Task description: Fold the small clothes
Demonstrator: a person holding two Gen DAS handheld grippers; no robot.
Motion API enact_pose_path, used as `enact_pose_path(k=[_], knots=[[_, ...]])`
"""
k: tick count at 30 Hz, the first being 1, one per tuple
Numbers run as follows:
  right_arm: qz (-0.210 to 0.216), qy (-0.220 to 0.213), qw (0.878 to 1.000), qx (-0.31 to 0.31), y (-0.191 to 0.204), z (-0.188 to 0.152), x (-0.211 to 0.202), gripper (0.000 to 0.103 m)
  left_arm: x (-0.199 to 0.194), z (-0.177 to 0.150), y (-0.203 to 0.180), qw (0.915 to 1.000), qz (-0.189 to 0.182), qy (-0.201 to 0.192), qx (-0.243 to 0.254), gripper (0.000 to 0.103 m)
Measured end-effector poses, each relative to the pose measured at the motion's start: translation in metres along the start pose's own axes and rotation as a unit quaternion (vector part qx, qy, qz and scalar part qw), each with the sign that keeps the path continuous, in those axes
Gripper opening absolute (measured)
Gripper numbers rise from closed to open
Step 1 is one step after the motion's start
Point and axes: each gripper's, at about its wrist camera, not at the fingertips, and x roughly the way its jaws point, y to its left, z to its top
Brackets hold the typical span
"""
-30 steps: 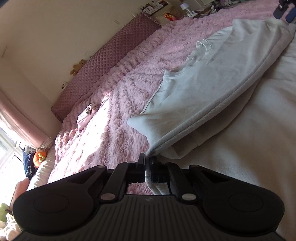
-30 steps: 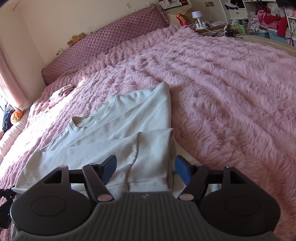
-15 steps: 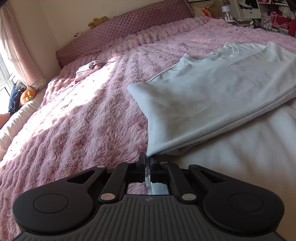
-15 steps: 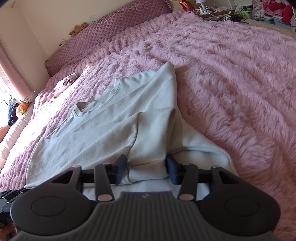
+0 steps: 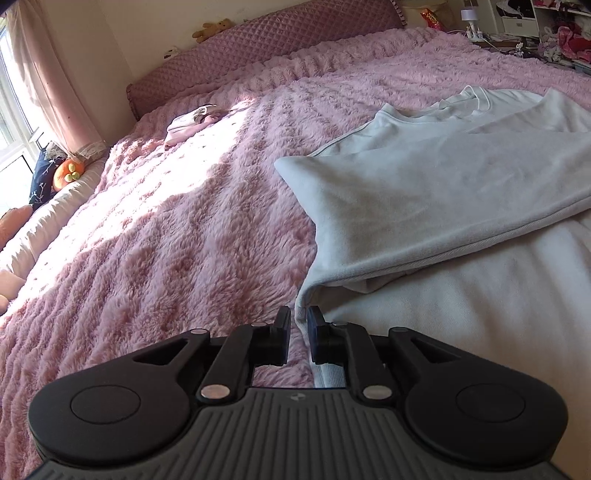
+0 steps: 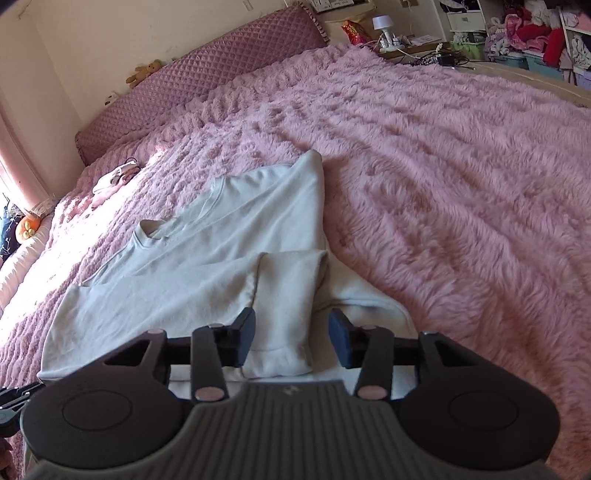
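A pale grey-white sweatshirt (image 5: pixel 436 192) lies partly folded on the fluffy pink bedspread (image 5: pixel 166 221). In the left wrist view my left gripper (image 5: pixel 296 325) stands at the garment's near left edge, its jaws a small gap apart with the edge of the cloth between them, not pinched. In the right wrist view the sweatshirt (image 6: pixel 207 273) has a sleeve folded over its body. My right gripper (image 6: pixel 291 332) is open, its blue-padded jaws astride the folded sleeve's cuff end.
A small pink garment (image 5: pixel 192 120) lies far back near the quilted purple headboard (image 5: pixel 258 48). An orange plush (image 5: pixel 66 173) and cushions sit at the left by the window. Cluttered shelves (image 6: pixel 532 33) and a nightstand stand at the far right.
My left gripper levelled out, lowered the sweatshirt edge to the bed and parted its jaws. My right gripper narrowed around the sleeve cuff, then widened again.
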Motion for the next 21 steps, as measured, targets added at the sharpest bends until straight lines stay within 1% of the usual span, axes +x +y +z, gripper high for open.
enact_pose_path(k=[1, 2, 4, 5, 7, 8, 10, 12, 13, 15, 16, 18, 20, 21], knots=[[0.012, -0.012, 1.0, -0.007, 0.003, 0.004, -0.004, 0.043, -0.006, 0.0, 0.003, 1.0, 0.001, -0.006, -0.005, 0.017], [0.021, -0.02, 0.999, -0.015, 0.007, 0.007, -0.006, 0.043, -0.015, 0.003, 0.008, 0.9997, -0.002, -0.021, -0.016, 0.017], [0.032, -0.027, 0.998, -0.049, 0.019, 0.014, -0.001, 0.043, -0.026, 0.013, 0.014, 0.9975, -0.028, -0.052, -0.039, 0.018], [0.033, -0.026, 0.997, -0.061, 0.024, 0.016, 0.003, 0.043, -0.028, 0.021, 0.016, 0.9955, -0.044, -0.065, -0.053, 0.024], [0.039, -0.02, 0.996, -0.073, 0.033, 0.019, 0.017, 0.043, -0.024, 0.035, 0.016, 0.9915, -0.071, -0.078, -0.076, 0.029], [0.038, -0.016, 0.996, -0.076, 0.036, 0.019, 0.023, 0.043, -0.019, 0.043, 0.014, 0.9889, -0.086, -0.087, -0.085, 0.029], [0.034, -0.009, 0.996, -0.079, 0.04, 0.018, 0.036, 0.043, -0.005, 0.053, 0.008, 0.9859, -0.103, -0.092, -0.095, 0.029], [0.031, -0.002, 0.996, -0.078, 0.04, 0.017, 0.047, 0.043, 0.011, 0.058, 0.005, 0.9821, -0.125, -0.08, -0.116, 0.029], [0.031, 0.001, 0.997, -0.075, 0.039, 0.017, 0.052, 0.043, 0.021, 0.059, 0.005, 0.9809, -0.129, -0.069, -0.129, 0.029], [0.025, 0.009, 0.997, -0.07, 0.035, 0.015, 0.062, 0.044, 0.038, 0.055, 0.008, 0.9781, -0.125, -0.045, -0.16, 0.029], [0.02, 0.01, 0.997, -0.068, 0.033, 0.014, 0.065, 0.044, 0.048, 0.051, 0.011, 0.9758, -0.122, -0.028, -0.179, 0.029], [0.016, 0.014, 0.998, -0.066, 0.028, 0.014, 0.07, 0.043, 0.061, 0.042, 0.016, 0.9703, -0.129, -0.007, -0.205, 0.026], [0.015, 0.016, 0.997, -0.067, 0.023, 0.013, 0.074, 0.043, 0.068, 0.034, 0.018, 0.967, -0.135, -0.004, -0.216, 0.025], [0.015, 0.017, 0.998, -0.066, 0.022, 0.012, 0.075, 0.043, 0.068, 0.031, 0.017, 0.9668, -0.135, -0.004, -0.217, 0.025]])
